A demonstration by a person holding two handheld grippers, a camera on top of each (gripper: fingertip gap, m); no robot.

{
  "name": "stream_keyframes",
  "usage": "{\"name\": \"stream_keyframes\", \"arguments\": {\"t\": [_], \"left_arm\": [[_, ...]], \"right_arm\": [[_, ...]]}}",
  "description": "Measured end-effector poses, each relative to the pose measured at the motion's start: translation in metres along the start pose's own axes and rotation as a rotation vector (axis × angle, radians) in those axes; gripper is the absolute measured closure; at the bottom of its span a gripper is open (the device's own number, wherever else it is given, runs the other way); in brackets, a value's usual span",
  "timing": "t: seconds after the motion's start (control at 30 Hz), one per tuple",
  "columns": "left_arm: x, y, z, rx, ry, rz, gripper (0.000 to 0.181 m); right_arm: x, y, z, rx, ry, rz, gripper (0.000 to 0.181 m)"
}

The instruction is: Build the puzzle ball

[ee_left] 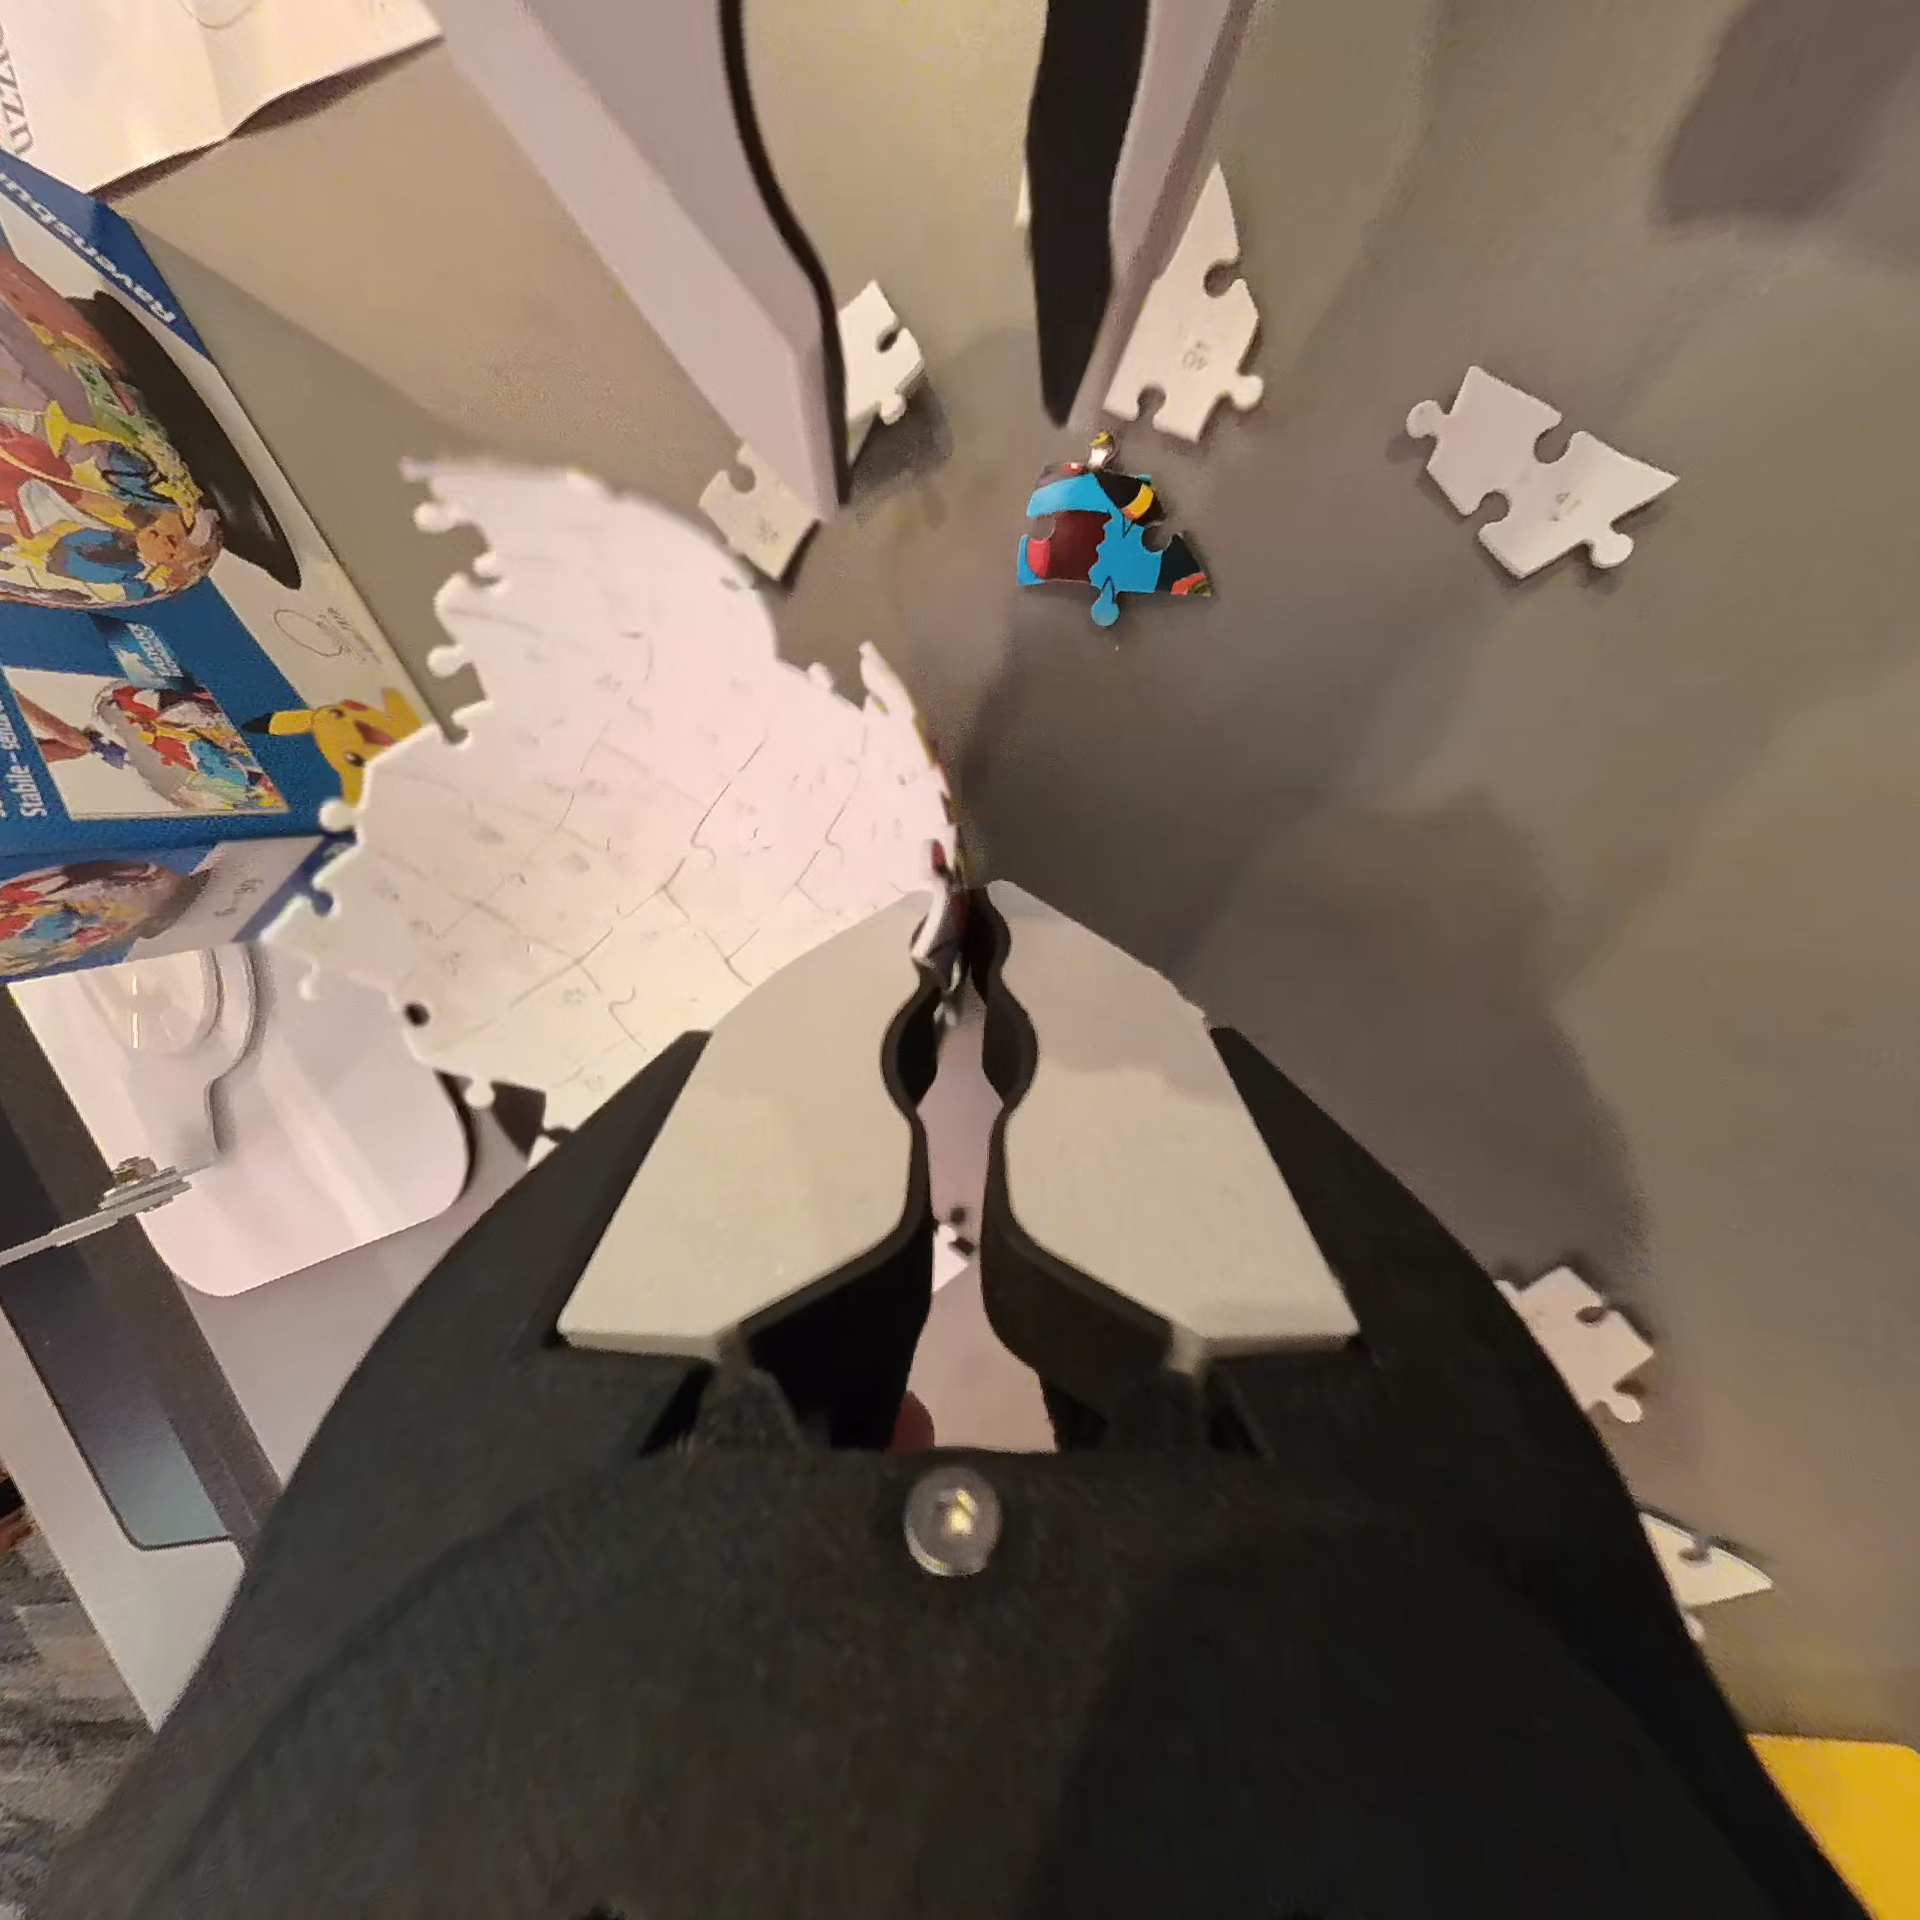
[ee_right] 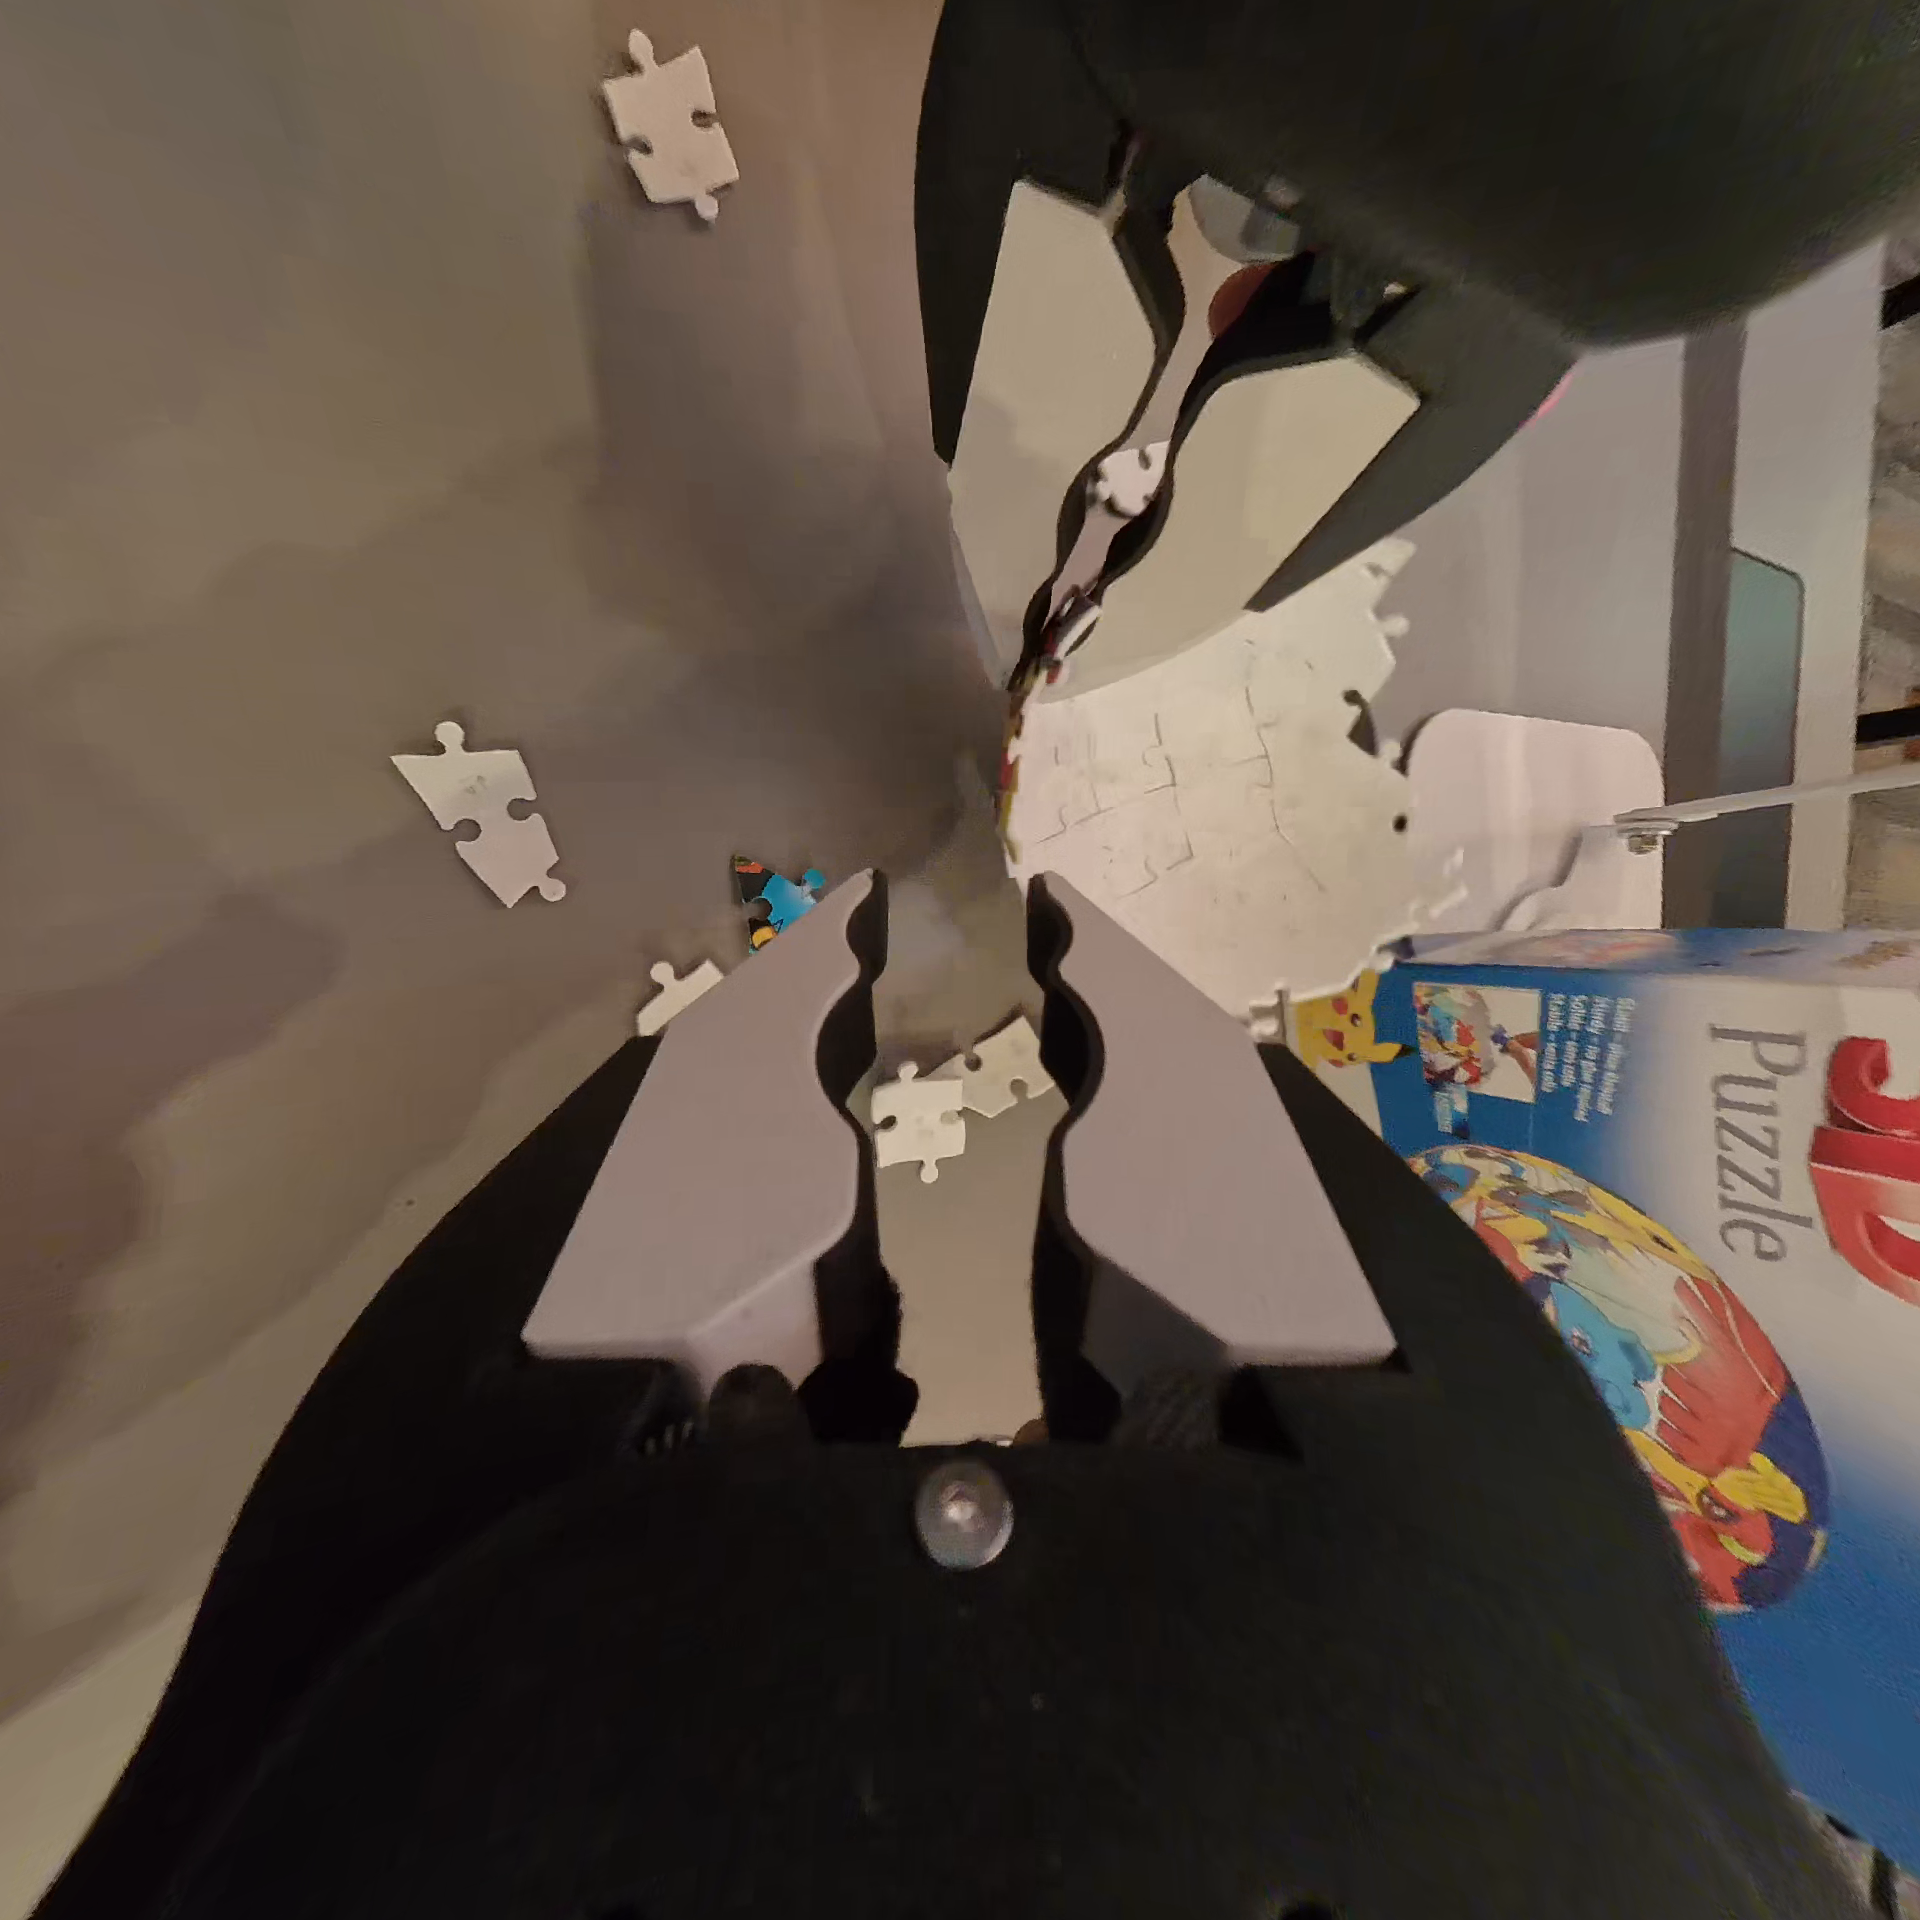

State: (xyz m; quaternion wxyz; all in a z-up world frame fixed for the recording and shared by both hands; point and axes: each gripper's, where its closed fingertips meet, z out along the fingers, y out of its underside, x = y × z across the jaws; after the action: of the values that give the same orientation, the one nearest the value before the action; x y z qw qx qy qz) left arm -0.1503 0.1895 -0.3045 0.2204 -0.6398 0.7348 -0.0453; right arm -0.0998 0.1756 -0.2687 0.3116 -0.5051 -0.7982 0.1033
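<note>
The partly built puzzle ball, a curved white shell of joined pieces with its blank inner side showing, stands at centre left. My left gripper is shut on the shell's right edge, with the coloured rim pinched between its pads. The right wrist view confirms this, with the left gripper clamped on the shell. My right gripper is open and empty, just left of the shell's lower edge and above the table. It also shows in the left wrist view, beyond the shell.
Loose pieces lie on the grey table: a coloured one and white ones. The blue puzzle box and a white plastic tray sit by the shell. Left tips to right tips: about 7 cm.
</note>
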Motion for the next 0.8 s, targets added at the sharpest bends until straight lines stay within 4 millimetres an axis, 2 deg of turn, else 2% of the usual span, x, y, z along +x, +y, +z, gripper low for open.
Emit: {"name": "stream_keyframes", "arguments": {"t": [0.13,0.37,0.53,0.67,0.8], "left_arm": [[0.001,0.002,-0.002,-0.012,-0.002,-0.004,0.178],[0.012,0.006,-0.004,-0.097,-0.043,0.012,0.178],[0.019,0.018,-0.005,-0.237,-0.118,0.052,0.178],[0.026,0.027,-0.008,-0.329,-0.169,0.080,0.178],[0.032,0.032,-0.011,-0.401,-0.216,0.113,0.178]], "right_arm": [[0.002,-0.001,-0.020,0.050,0.032,0.029,0.156],[-0.012,0.017,-0.037,0.047,0.046,0.074,0.156],[-0.026,0.029,-0.029,0.029,0.038,0.095,0.156],[-0.042,0.031,-0.016,0.030,0.005,0.090,0.154],[-0.048,0.035,-0.001,0.014,-0.007,0.077,0.152]]}}
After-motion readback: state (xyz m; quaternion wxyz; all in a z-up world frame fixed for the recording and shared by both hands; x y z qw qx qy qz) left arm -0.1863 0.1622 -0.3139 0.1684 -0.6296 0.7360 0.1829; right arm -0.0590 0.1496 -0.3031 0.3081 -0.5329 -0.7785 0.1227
